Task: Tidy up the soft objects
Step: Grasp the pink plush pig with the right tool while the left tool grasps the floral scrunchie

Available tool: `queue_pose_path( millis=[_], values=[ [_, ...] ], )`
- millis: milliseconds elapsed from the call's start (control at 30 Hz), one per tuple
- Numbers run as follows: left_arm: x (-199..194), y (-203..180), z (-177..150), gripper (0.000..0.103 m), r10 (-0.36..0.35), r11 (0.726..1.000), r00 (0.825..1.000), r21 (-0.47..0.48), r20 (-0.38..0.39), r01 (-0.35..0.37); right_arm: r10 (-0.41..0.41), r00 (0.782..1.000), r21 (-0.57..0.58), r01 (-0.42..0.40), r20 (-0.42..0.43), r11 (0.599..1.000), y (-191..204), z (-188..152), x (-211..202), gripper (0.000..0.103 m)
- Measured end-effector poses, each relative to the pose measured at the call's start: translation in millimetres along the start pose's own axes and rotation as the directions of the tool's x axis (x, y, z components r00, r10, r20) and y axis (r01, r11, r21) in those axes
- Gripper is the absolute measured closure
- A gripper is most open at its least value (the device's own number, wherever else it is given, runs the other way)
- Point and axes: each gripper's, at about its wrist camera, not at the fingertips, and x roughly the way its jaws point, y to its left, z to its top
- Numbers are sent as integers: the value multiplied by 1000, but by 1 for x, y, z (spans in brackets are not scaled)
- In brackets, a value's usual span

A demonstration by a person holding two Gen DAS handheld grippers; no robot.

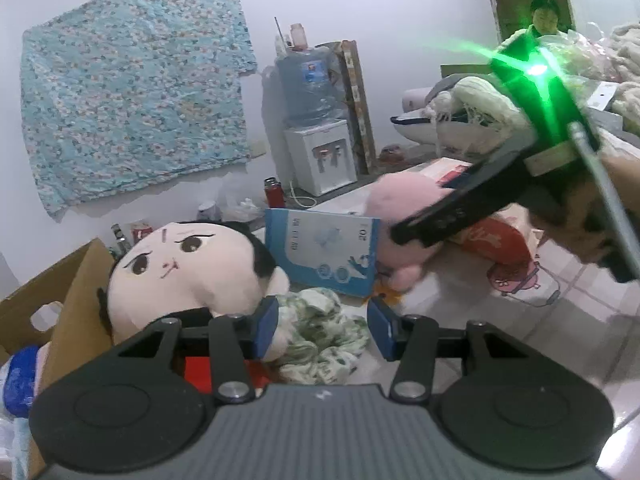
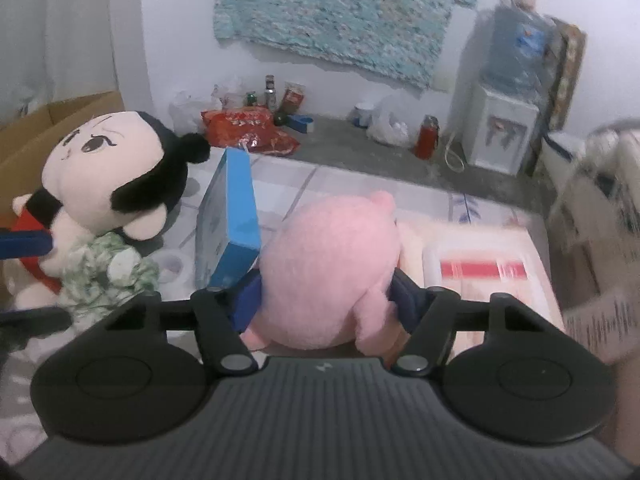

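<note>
Right tongs (image 2: pixel 324 296) straddle pink plush (image 2: pixel 332 264) on the floor, pads against its sides, clamped. Left tongs (image 1: pixel 322 328) apart over green cloth (image 1: pixel 320 336), beside black-haired doll (image 1: pixel 188 268).

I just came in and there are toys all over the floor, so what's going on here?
A person is sorting soft toys with a hand-held gripper in each hand. The right hand-held gripper has its jaws around the pink plush, beside the blue box on the tiled floor. The left hand-held gripper is open over a green-patterned cloth, next to the big-headed doll with black hair. A cardboard box stands open at the left.
</note>
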Motion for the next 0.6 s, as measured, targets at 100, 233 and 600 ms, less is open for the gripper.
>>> queue_pose_path(
  millis=[100,233,600],
  values=[
    [-4,2,-2,52,32,999,999,16,1,-32,34,999,52,-33,-17,998,4,-12,-23,38],
    [-6,4,-3,53,59,998,998,25,-9,-59,93,996,110,-91,-9,990,16,-35,-59,37],
    [26,-11,0,53,122,979,992,166,-35,-115,182,983,287,-183,32,940,6,-81,-86,25]
  ],
)
